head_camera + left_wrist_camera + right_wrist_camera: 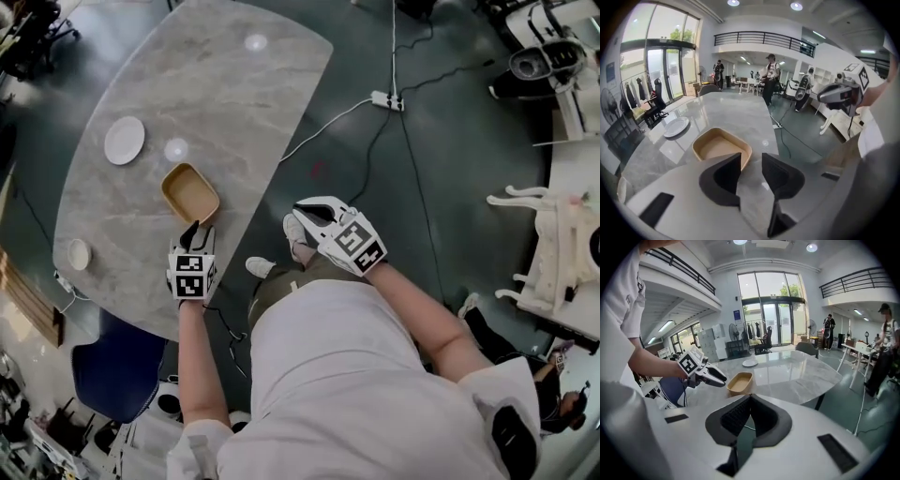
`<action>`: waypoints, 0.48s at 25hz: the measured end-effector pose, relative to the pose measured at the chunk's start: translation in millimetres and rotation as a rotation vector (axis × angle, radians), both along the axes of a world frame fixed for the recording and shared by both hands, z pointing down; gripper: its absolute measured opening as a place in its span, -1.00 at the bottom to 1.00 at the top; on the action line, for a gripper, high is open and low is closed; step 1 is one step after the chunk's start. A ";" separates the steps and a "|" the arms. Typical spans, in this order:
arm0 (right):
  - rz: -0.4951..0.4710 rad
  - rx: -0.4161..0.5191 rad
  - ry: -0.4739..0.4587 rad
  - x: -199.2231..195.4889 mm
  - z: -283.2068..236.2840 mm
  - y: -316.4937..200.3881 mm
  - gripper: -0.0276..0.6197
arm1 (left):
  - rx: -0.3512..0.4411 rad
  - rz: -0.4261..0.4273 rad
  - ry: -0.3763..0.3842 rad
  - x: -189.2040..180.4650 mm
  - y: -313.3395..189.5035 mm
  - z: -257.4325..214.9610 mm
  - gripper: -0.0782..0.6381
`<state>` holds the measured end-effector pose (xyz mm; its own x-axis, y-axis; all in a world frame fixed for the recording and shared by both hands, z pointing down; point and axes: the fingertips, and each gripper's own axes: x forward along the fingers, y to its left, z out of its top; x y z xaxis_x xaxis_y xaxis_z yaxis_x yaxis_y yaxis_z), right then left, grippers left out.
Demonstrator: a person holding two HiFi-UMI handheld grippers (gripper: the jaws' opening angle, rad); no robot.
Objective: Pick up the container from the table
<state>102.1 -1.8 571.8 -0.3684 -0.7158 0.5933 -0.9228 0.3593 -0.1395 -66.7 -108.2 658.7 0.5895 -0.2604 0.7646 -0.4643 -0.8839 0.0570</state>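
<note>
Container (190, 192) sits on table (234, 84) close to the person's edge, just ahead of left gripper (194, 228) and not touching it. In the left gripper view the jaws stand partly apart w/ only bare tabletop btwn them. The container's near corner lies just past the left jaw tip, off-centre to that side.

Container is a shallow rect. tray w/ rounded corners, tan, matte, thin raised rim. Table top is grey marble-look stone, veined, glossy enough to mirror ceiling lights, w/ a curved outline.

White round plate (124, 140) lies farther along the table, well apart from the container. Small pale bowl (79, 253) sits near the table's left edge.

Right gripper (300, 214) hangs off the table over dark grey-green floor (450, 169). Its jaws are pressed together w/ nothing held. Blue chair (117, 366) stands at the table edge beside the left arm.
</note>
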 end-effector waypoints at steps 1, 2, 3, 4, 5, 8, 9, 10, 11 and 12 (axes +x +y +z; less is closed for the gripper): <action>0.009 -0.012 -0.001 4.0 3.4 2.5 -0.88 | 0.006 0.031 -0.035 3.9 -1.9 8.4 -0.40; 0.020 -0.022 -0.002 7.6 6.6 4.4 -0.88 | 0.013 0.062 -0.068 7.7 -3.8 16.5 -0.38; 0.031 -0.032 -0.003 10.5 9.9 6.1 -0.88 | 0.017 0.089 -0.096 10.9 -5.4 24.2 -0.35; 0.041 -0.044 -0.002 12.8 13.6 7.9 -0.88 | 0.020 0.110 -0.120 13.3 -6.5 31.3 -0.32; 0.050 -0.055 0.002 14.6 17.4 10.4 -0.88 | 0.020 0.124 -0.139 15.0 -7.3 37.3 -0.31; 0.071 -0.083 0.019 21.0 25.1 23.9 -0.88 | 0.026 0.143 -0.181 18.3 -8.2 53.0 -0.28; 0.080 -0.089 0.024 24.2 26.0 29.3 -0.88 | 0.032 0.149 -0.196 18.9 -9.3 58.4 -0.28; 0.090 -0.094 0.028 27.9 26.5 34.2 -0.88 | 0.037 0.156 -0.217 18.9 -10.8 63.5 -0.27; 0.103 -0.099 0.030 31.8 26.9 38.3 -0.88 | 0.041 0.165 -0.243 18.4 -12.8 68.6 -0.27; 0.116 -0.104 0.030 35.5 27.6 41.7 -0.88 | 0.042 0.177 -0.269 17.5 -15.2 73.8 -0.27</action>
<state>137.6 39.9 599.4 -0.2680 -0.6866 0.6759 -0.9615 0.2351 -0.1424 -49.2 -123.4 732.4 0.4068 -0.2061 0.8900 -0.2965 -0.9513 -0.0848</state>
